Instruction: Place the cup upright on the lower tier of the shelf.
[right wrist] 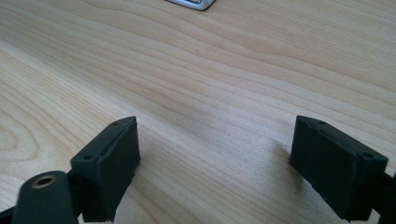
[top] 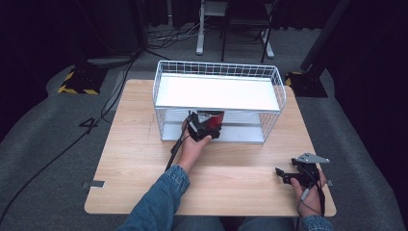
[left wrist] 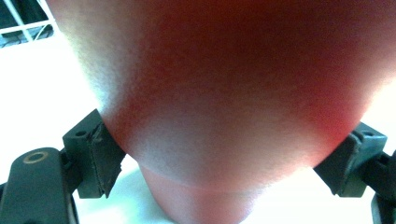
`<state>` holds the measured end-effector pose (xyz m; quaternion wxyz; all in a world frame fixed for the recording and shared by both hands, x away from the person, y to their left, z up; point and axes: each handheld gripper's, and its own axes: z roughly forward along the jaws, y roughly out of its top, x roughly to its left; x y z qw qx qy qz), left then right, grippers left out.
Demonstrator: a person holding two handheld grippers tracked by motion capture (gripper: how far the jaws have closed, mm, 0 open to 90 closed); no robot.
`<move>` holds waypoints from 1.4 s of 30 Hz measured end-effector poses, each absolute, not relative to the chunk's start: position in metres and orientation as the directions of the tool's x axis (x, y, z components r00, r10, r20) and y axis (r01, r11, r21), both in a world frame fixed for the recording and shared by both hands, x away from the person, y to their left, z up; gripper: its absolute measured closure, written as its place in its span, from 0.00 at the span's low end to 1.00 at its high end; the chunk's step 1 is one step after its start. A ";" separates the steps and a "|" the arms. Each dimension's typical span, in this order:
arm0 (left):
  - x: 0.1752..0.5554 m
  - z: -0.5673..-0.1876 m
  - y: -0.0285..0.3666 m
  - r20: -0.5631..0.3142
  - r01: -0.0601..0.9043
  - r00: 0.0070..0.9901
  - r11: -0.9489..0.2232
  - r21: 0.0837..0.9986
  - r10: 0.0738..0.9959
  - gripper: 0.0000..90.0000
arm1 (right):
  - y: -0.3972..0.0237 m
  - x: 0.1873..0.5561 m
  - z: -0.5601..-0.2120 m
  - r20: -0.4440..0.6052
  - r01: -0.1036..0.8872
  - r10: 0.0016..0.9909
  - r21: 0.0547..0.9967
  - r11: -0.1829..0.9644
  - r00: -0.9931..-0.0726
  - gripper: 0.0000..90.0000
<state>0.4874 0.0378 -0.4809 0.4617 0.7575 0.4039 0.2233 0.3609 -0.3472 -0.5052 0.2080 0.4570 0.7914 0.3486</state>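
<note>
A round red object (top: 215, 118) is held at the front of the lower shelf (top: 243, 133) of a white wire rack (top: 217, 92). My left gripper (top: 213, 127) is shut on it, with a hand behind. In the left gripper view the red object (left wrist: 224, 93) is very close, both pads press its sides, and the left gripper (left wrist: 224, 156) hangs over the white shelf, which mirrors the object faintly. My right gripper (top: 284, 175) lies on the wooden table (top: 139, 159) at the front right. The right gripper (right wrist: 215, 149) is open over bare wood.
The rack stands at the back middle of the table, and its top shelf is a flat white plate with a wire rim. A corner of the rack's base (right wrist: 191, 3) shows far ahead of the right gripper. Cables and chair legs lie on the grey floor beyond.
</note>
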 end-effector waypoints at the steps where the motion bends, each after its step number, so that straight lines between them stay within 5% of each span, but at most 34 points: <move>1: 0.486 -0.481 0.039 -0.034 0.403 0.575 -0.247 0.881 0.818 0.17 | -0.347 0.361 -0.505 -0.011 0.578 0.868 0.742 0.339 -0.496 0.18; 15: 0.472 -0.486 0.054 0.009 0.443 0.598 -0.340 0.830 0.801 0.17 | -0.347 0.361 -0.505 -0.008 0.580 0.868 0.741 0.339 -0.497 0.18; 42: 0.402 -0.441 0.105 -0.034 0.375 0.642 -0.275 0.885 0.766 0.17 | -0.347 0.361 -0.505 -0.004 0.580 0.862 0.738 0.344 -0.506 0.18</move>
